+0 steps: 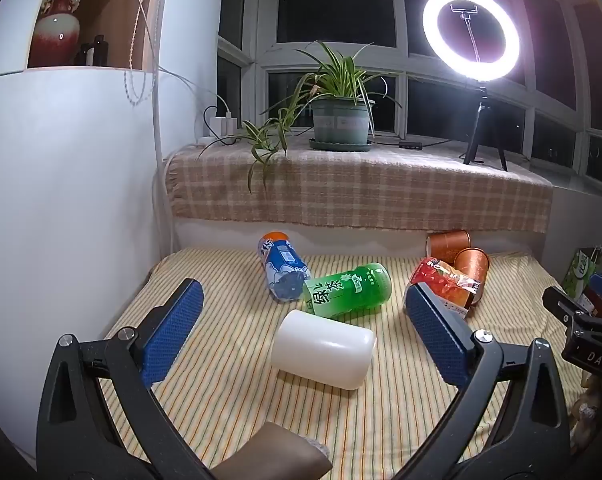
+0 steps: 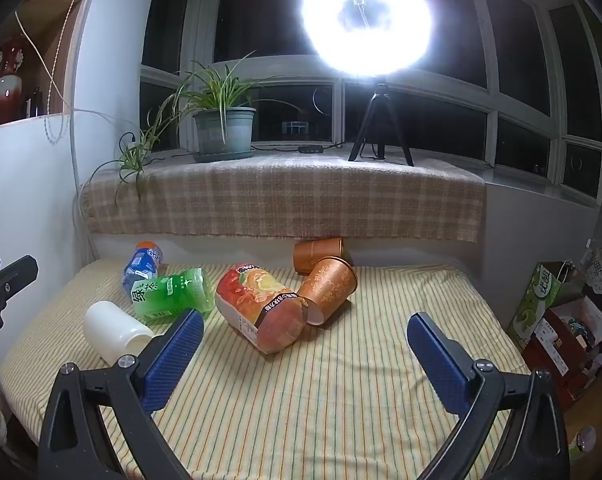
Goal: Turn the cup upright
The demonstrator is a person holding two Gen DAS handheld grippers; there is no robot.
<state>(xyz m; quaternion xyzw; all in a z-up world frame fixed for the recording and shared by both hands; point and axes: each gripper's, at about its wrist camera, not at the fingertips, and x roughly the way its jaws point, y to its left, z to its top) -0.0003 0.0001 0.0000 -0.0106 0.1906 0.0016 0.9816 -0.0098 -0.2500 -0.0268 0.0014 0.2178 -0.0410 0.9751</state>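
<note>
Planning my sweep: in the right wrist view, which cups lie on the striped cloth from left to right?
White cup → green cup → red-orange cup → copper cup.

The left gripper (image 1: 305,312) has two black, curved plastic arms with triangular cut-outs near their base. Each arm carries a silver round-headed screw at its joint and ends in a flat finger faced with a dark blue, finely textured pad (image 1: 171,332). The right gripper (image 2: 305,340) is built the same: black arms, silver screws, blue textured pads (image 2: 441,364). In the left wrist view, its black body at the far right bears pale letters "DAS".
</note>
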